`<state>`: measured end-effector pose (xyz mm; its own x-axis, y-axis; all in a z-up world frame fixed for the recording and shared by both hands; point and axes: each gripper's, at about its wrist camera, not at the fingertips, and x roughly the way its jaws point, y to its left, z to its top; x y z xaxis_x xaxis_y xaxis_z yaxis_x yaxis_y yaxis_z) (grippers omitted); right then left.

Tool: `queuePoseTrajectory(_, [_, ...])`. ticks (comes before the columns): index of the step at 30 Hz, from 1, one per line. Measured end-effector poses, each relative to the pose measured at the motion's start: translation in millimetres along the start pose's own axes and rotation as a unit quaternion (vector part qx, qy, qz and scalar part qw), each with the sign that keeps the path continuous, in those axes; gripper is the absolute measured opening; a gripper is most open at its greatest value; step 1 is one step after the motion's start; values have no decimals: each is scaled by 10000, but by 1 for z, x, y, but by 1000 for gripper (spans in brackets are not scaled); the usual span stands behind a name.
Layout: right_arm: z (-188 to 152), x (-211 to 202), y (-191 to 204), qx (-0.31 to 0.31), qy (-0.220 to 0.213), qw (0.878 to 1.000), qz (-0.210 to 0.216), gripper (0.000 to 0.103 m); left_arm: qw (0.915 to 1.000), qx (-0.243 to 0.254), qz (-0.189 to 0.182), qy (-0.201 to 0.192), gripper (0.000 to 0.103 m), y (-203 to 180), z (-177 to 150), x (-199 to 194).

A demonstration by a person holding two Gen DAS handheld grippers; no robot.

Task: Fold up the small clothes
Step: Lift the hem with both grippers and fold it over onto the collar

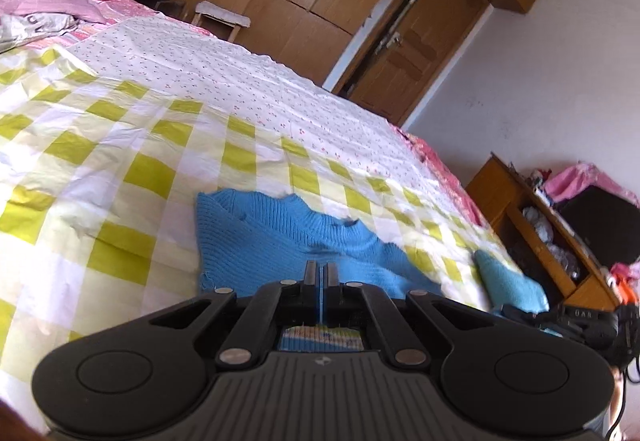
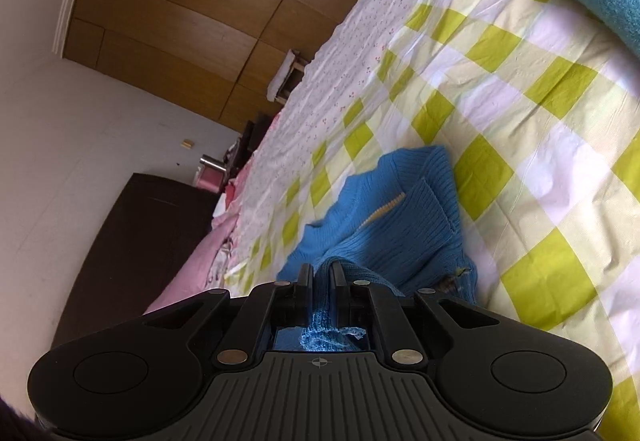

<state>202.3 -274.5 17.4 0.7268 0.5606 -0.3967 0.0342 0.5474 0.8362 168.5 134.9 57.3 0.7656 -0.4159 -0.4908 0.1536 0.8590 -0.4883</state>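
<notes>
Both claws are pinched shut on the edge of a blue knit sweater (image 1: 288, 237) lying on the checked bedspread (image 1: 120, 161): the left claw (image 1: 321, 273) holds a thin fold, the right claw (image 2: 320, 275) a thicker bunch. The step in hand looks like lifting one edge to fold it over, though which edge is hard to tell. Next, both claws should carry it across evenly and lay it flat before letting go

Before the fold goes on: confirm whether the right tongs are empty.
No: the right tongs are shut on a bunch of the blue sweater.
</notes>
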Motion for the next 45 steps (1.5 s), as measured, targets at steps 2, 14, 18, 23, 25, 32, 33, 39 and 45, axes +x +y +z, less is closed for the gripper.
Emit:
queuePoseTrajectory(2, [-3,5,-8,-70,125,9998,-163,9,9983,517,150,236,8,-8,-12,-3])
queuePoseTrajectory(14, [-12,8,-25,79,427,9986,-289,9,9695,1945,-120,1485,34,-43,-63,-3])
queuePoseTrajectory(18, [-12,7,-25,79,451,9986,-265,9,9630,2097,-193,1681,47,-45,-62,3])
queuePoseTrajectory(23, [-14,9,-23,39,528,9983,-225,9,9525,2380,-58,1896,49,-44,-66,16])
queuePoseTrajectory(25, [-14,10,-23,36,553,9982,-221,9,9462,2479,-120,2075,48,-46,-70,21])
queuePoseTrajectory(32, [-14,9,-21,19,540,9984,-173,9,9470,2420,-131,2106,12,-47,-71,20])
queuePoseTrajectory(33, [-13,8,-21,16,527,9985,-160,9,9495,2400,-137,2017,12,-47,-69,18])
queuePoseTrajectory(39, [-6,-1,-11,-19,310,9995,-19,9,9681,2011,-374,1449,11,-46,-47,3])
queuePoseTrajectory(45, [25,-7,2,28,-222,9997,63,8,9866,1478,-392,561,11,-26,5,12])
